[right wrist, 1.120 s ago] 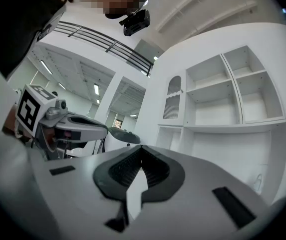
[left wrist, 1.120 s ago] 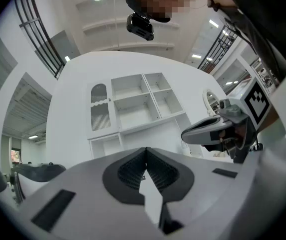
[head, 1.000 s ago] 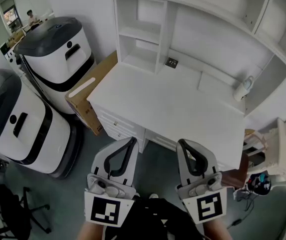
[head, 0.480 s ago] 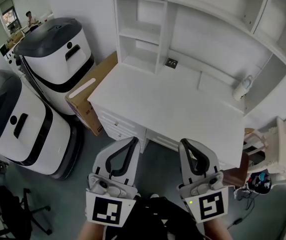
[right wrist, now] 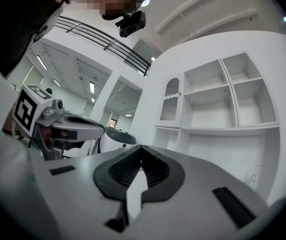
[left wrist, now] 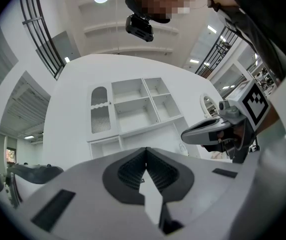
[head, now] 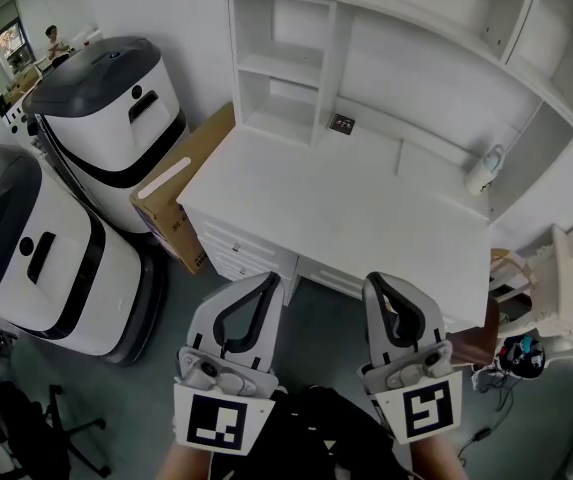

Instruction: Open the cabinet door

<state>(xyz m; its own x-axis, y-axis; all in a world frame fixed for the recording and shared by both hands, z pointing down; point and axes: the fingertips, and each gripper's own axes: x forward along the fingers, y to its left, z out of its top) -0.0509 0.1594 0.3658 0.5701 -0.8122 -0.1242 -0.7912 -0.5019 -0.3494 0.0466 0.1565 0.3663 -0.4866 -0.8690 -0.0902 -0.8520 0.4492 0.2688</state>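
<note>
Head view: left gripper [head: 264,280] & right gripper [head: 373,282] are both fully closed, nothing held, and sit short of the desk [head: 346,218] edge, well apart from the hutch [head: 286,78]. Cabinet door [right wrist: 170,100], arched & slatted, sits upper left in the hutch; only the gripper views show it, its handle too small to make out. Best approach, I'd judge: raise one gripper, part jaws before contact, grip squarely, pull along the hinge arc.

Two grippers [head: 264,281] [head: 375,281], one white desk [head: 346,208], two white-and-black machines [head: 106,98] [head: 26,253] and one cardboard box [head: 179,186].
</note>
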